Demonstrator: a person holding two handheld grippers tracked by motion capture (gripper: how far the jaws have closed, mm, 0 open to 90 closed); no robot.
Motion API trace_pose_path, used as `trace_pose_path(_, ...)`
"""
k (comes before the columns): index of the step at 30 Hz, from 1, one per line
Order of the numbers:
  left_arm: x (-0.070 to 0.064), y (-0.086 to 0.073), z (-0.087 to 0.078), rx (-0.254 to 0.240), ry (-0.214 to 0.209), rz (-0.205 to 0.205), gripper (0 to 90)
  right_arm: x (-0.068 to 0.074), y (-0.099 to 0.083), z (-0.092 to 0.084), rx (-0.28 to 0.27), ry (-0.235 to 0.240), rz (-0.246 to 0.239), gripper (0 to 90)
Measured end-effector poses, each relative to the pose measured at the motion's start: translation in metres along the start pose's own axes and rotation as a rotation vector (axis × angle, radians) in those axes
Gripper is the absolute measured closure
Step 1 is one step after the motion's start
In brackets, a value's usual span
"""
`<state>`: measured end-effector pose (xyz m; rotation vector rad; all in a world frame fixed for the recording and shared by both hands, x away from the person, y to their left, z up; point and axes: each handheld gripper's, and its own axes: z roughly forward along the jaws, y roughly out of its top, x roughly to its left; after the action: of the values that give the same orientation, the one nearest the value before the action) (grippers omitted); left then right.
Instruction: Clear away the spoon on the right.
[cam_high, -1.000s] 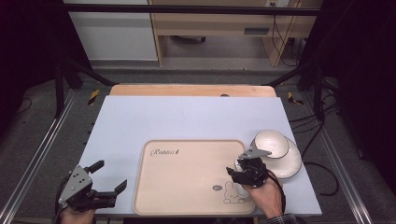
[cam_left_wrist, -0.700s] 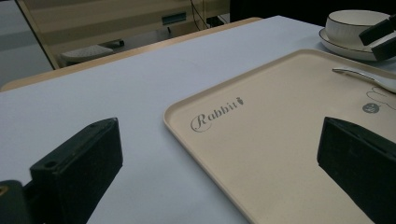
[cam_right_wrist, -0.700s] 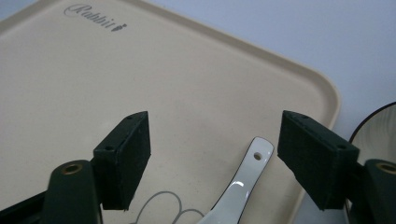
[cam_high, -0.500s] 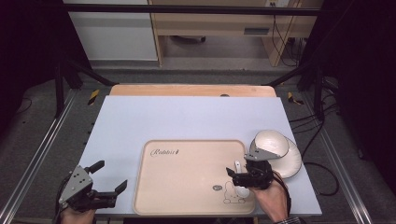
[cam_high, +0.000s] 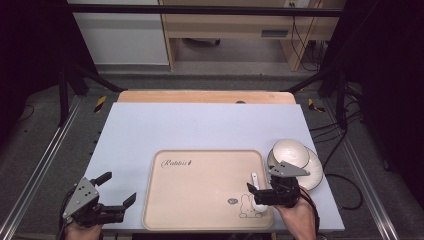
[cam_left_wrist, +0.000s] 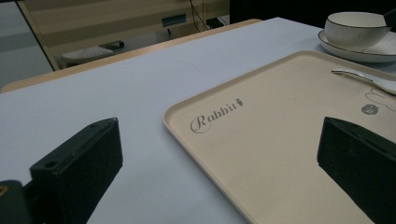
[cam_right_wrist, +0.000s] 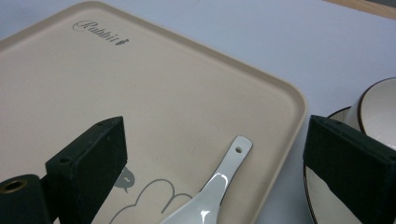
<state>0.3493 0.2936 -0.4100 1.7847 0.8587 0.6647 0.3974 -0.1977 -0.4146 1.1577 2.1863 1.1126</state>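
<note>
The desk (cam_high: 200, 125) carries a beige tray (cam_high: 200, 200) printed "Rabbit" at its near middle. Just right of the tray, a white bowl (cam_high: 289, 152) sits on a white plate (cam_high: 314, 172). A white ceramic spoon (cam_right_wrist: 219, 182) lies on the tray's right side, beside the rabbit drawing. The right tool (cam_high: 260, 192) hangs over the spoon, jaws wide apart around it. The left tool (cam_high: 117, 192) rests at the desk's near left corner, jaws spread, holding nothing.

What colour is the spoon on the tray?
White; the spoon shows best in the right gripper view.
</note>
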Motion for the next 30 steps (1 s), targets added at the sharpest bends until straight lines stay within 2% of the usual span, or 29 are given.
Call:
trace_pose_path(16,-0.001,0.0,0.0,-0.009,-0.002,0.001,0.0,-0.003,-0.011,-0.023,-0.056,-0.015,0.014,5.4)
trace_pose_path(25,-0.001,0.0,0.0,-0.008,-0.001,0.002,0.0,-0.008,-0.018,-0.035,-0.083,-0.016,0.062,5.0)
trace_pose_path(30,-0.001,0.0,0.0,-0.008,0.0,0.001,0.0,-0.01,-0.021,-0.041,-0.097,-0.024,0.069,4.5)
